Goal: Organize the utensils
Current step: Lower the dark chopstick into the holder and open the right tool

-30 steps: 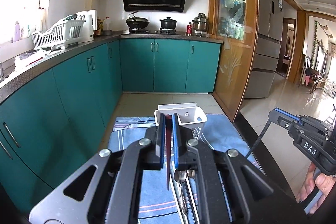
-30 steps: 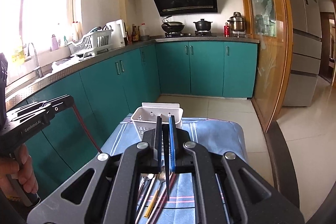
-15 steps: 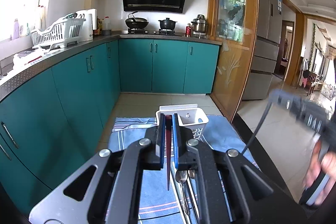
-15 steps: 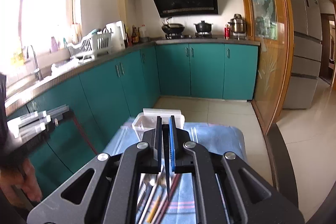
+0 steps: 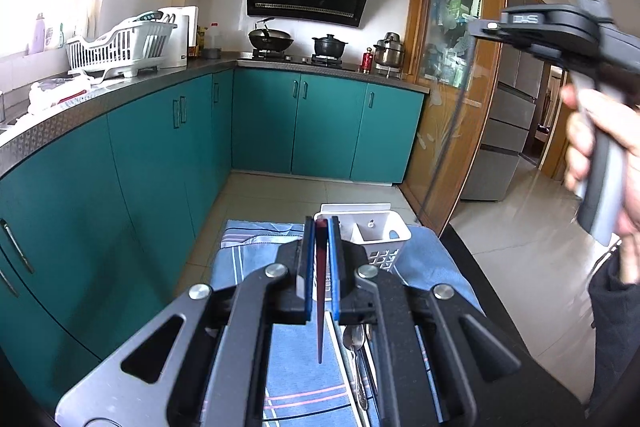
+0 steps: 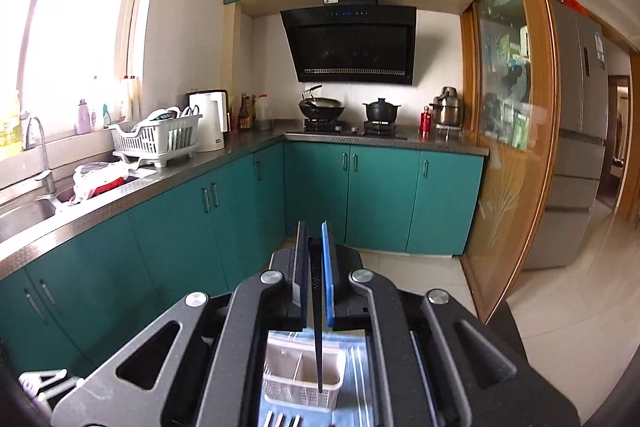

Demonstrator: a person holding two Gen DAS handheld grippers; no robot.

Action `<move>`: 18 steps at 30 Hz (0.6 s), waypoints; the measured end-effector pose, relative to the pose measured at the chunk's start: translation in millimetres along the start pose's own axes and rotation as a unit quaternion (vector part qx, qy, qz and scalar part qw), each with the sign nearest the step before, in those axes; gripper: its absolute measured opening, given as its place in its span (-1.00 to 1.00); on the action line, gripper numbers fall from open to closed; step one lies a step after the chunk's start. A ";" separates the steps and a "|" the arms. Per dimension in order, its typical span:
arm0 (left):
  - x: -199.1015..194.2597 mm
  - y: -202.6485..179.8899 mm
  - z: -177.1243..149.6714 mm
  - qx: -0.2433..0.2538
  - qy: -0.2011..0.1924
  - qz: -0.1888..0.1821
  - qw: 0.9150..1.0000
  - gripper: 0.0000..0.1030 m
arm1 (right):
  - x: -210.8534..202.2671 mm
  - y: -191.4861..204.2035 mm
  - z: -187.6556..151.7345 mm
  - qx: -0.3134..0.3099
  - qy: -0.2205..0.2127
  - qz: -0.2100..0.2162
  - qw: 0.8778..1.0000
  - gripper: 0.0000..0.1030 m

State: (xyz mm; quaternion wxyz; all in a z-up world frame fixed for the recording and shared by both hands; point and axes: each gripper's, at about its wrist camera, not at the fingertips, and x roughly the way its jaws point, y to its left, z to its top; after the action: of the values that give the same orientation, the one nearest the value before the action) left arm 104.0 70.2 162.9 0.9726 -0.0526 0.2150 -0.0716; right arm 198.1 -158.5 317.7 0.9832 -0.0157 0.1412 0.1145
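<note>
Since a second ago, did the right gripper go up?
Yes. The right gripper rose: the white utensil caddy now sits below its fingertips, and it stands higher against the cabinets.

The left gripper point(image 5: 319, 267) pinches a dark red chopstick point(image 5: 320, 307) upright above a blue striped cloth point(image 5: 304, 379). A white utensil caddy point(image 5: 380, 233) stands just beyond, with spoons point(image 5: 356, 343) lying on the cloth. The right gripper point(image 5: 476, 29) (blurred, hand-held) is raised high at right.

Both tools point(image 5: 319, 269) point(image 6: 315, 277) clamped, chopstick-loaded.
</note>
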 end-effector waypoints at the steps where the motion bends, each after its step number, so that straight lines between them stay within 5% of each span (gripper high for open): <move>1: -0.2 1.7 -0.2 -0.002 -0.001 0.000 1.000 -0.88 | 7.4 1.5 -0.4 0.002 0.001 0.000 1.000 -0.87; 16: 4.2 9.9 -1.0 -0.010 0.002 0.003 1.000 -0.88 | 118.2 -20.2 -96.6 0.051 0.089 -0.004 0.995 -0.86; 18: 5.8 8.0 -1.5 -0.008 0.003 0.002 1.000 -0.88 | 119.6 -24.2 -106.1 0.055 0.094 -0.003 0.994 -0.47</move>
State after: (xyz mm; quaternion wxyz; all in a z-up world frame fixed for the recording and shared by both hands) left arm 109.5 77.0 158.1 0.9716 -0.0595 0.2190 -0.0678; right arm 286.3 -162.4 182.2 0.9653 0.0272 0.2391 0.1016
